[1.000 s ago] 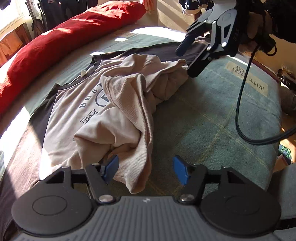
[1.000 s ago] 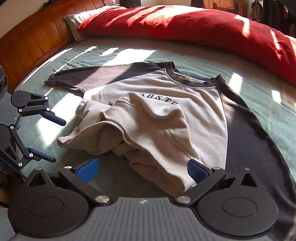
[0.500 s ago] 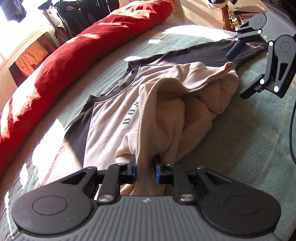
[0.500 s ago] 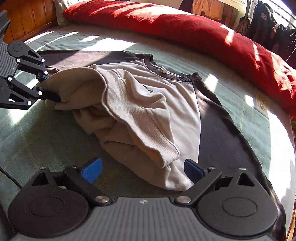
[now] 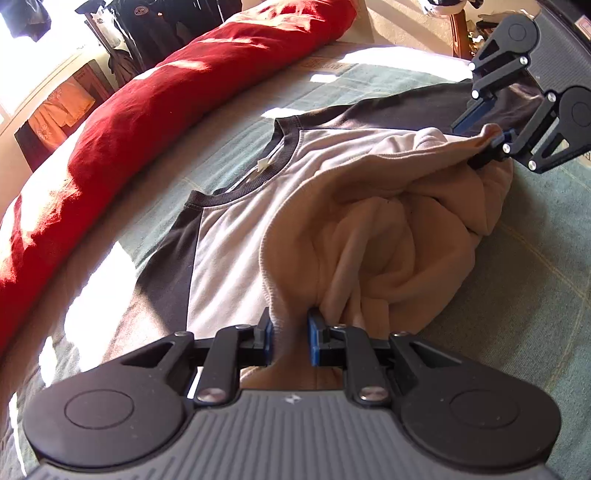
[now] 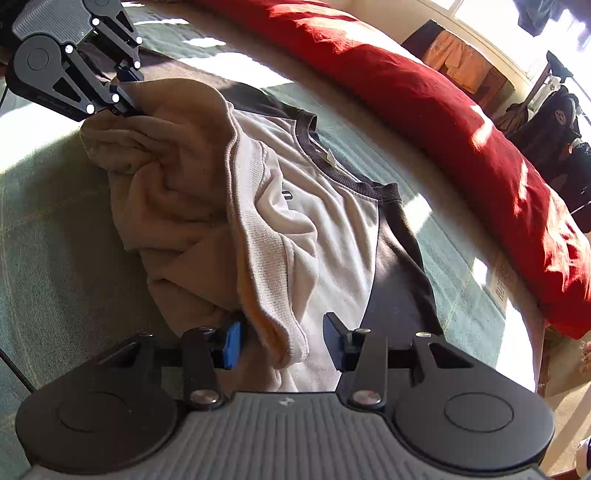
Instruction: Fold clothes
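A crumpled beige sweatshirt (image 5: 388,240) lies on top of a flat grey T-shirt (image 5: 236,240) with dark sleeves and collar. My left gripper (image 5: 290,341) is shut on the sweatshirt's ribbed edge at its near end. In the right wrist view the same gripper (image 6: 123,92) pinches that edge at the upper left. My right gripper (image 6: 282,345) has its jaws closing around the sweatshirt's (image 6: 177,177) other hem corner. The cloth hangs between the pads with a gap on the right side. Seen from the left wrist, the right gripper (image 5: 480,136) straddles the beige corner.
Both garments rest on a green checked bed cover (image 5: 517,295). A long red duvet (image 5: 147,110) runs along the far side of the bed. Dark clothes (image 5: 147,29) hang beyond it by a bright window. A black cable (image 6: 14,373) trails at the left.
My left gripper shut on the sweatshirt's edge and shifted sideways with it. My right gripper rolled and came down over the other hem corner, and its jaws narrowed from wide open.
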Motion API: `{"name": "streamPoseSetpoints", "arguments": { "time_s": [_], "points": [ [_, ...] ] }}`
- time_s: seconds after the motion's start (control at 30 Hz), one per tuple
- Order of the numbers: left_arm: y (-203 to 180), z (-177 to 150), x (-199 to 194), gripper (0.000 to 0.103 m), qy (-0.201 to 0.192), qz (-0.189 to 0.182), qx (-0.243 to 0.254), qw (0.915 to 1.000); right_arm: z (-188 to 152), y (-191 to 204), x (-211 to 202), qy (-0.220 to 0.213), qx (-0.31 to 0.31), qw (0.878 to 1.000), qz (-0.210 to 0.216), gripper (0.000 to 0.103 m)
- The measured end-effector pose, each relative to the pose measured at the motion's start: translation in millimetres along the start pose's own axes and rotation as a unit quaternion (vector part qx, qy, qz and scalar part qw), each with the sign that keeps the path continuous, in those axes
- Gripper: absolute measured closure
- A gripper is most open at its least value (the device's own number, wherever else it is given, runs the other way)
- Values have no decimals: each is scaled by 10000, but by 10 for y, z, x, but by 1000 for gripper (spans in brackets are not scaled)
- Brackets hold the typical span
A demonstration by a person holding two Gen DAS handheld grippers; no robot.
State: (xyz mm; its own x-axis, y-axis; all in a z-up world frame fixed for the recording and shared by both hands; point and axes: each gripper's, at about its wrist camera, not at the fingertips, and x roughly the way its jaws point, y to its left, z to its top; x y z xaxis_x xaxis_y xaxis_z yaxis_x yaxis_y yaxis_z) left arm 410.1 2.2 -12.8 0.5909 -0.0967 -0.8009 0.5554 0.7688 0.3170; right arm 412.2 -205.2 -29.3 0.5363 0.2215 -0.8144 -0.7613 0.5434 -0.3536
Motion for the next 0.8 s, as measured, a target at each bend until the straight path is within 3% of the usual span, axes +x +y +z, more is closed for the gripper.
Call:
{"name": "streamPoseSetpoints", "arguments": {
  "time_s": [0.07, 0.37, 0.63, 0.77, 0.8],
  "points": [
    [-14, 15, -9, 95, 39, -45, 111, 9999, 37, 21, 24, 23, -187, 9998, 65, 98],
    [-68, -36, -486, 100, 157, -430, 626, 9970, 4, -112, -424, 233, -207, 9980, 557, 99],
    [-280, -239, -919, 100, 555, -1022, 1335, 9842, -107, -28, -900, 507, -708, 9868, 1366, 99],
    [-379, -390, -939, 100, 759, -1250, 1236, 9815, -188, 135, -993, 738, -903, 9763, 1822, 99],
    [-377, -423, -904, 99, 797, -1340, 1001, 9827, -211, 191, -1006, 789, -954, 9730, 1949, 99]
  ]
}}
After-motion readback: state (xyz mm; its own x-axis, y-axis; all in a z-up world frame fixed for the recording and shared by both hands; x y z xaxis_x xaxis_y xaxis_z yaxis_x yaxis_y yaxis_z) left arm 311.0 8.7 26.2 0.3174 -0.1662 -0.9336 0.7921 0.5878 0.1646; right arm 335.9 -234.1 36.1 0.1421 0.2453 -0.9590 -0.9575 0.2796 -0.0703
